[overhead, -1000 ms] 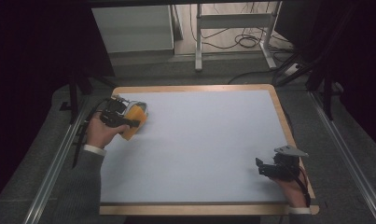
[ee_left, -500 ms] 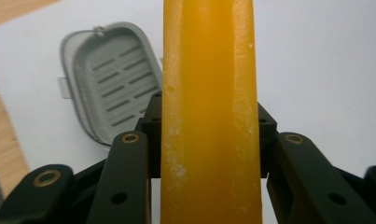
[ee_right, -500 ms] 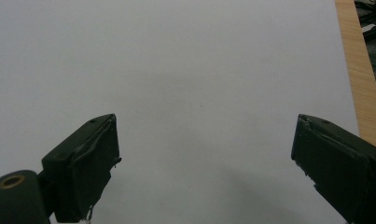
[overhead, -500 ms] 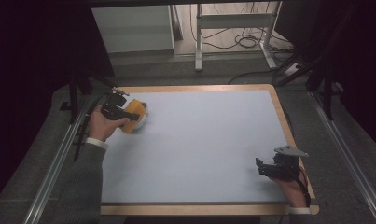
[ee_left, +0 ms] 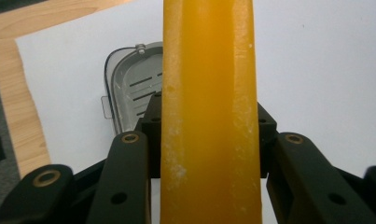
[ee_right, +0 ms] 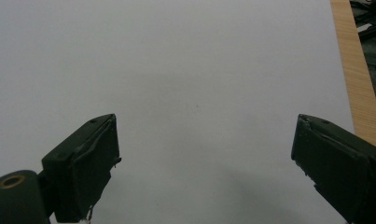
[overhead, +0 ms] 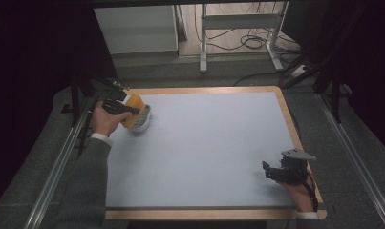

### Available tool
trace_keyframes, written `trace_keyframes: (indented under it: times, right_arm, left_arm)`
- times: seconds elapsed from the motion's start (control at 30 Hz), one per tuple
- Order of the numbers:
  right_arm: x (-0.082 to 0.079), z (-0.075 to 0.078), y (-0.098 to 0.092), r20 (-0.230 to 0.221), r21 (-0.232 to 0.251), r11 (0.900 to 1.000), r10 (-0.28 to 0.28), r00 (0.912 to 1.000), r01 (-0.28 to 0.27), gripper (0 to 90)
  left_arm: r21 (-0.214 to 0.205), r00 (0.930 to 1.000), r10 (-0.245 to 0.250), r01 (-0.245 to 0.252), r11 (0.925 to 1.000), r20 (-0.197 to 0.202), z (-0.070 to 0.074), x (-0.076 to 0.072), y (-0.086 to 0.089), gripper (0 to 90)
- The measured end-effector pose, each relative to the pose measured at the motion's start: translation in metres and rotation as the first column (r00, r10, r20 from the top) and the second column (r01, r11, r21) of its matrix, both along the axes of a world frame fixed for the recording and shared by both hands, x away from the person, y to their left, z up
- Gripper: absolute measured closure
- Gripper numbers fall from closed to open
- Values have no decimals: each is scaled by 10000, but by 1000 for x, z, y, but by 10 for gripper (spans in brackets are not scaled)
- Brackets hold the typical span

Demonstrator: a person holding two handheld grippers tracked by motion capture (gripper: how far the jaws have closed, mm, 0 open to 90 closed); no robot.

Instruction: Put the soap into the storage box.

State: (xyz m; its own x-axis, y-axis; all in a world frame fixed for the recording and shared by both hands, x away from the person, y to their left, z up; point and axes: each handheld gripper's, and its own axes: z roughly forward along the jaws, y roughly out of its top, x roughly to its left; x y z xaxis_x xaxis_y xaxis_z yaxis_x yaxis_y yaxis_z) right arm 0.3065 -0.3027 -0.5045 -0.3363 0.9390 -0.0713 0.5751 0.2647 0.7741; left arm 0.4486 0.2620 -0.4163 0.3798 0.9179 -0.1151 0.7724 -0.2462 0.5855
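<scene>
Holding the yellow soap bar (ee_left: 209, 112) firmly, the left gripper (overhead: 125, 109) has it clamped between its fingers (ee_left: 129, 177), one black pad on each flat side, the bar standing on edge and running straight out along them. So the pick-up looks done; what's left, by my reading, is the drop into the grey slotted soap dish (ee_left: 132, 86), which sits on the counter (overhead: 214, 148) just under and beyond the bar, at the far left corner by the wooden rim. The dish is empty, slots bare. From the high view the bar hangs right over the dish (overhead: 142, 119), close but whether it touches I can't tell. Over at the near right, the right gripper (overhead: 276, 172) rests low on the counter, fingers (ee_right: 85, 163) spread wide, nothing between them.
</scene>
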Motion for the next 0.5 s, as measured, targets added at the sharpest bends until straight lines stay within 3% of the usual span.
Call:
trace_keyframes:
  times: [0.13,0.3,0.5]
  right_arm:
    - [0,0,-1,-39,8,10000,-31,10000,31,76]
    - [0,-1,0,-42,-18,10000,-17,10000,17,76]
    - [0,-1,-1,-16,-55,10000,-57,10000,56,76]
  left_arm:
    - [49,9997,133,-132,9999,-193,-6,10,1,610]
    - [-463,9989,294,-310,9984,-366,-12,21,3,609]
    - [-573,9981,537,-554,9968,-309,-14,29,3,609]
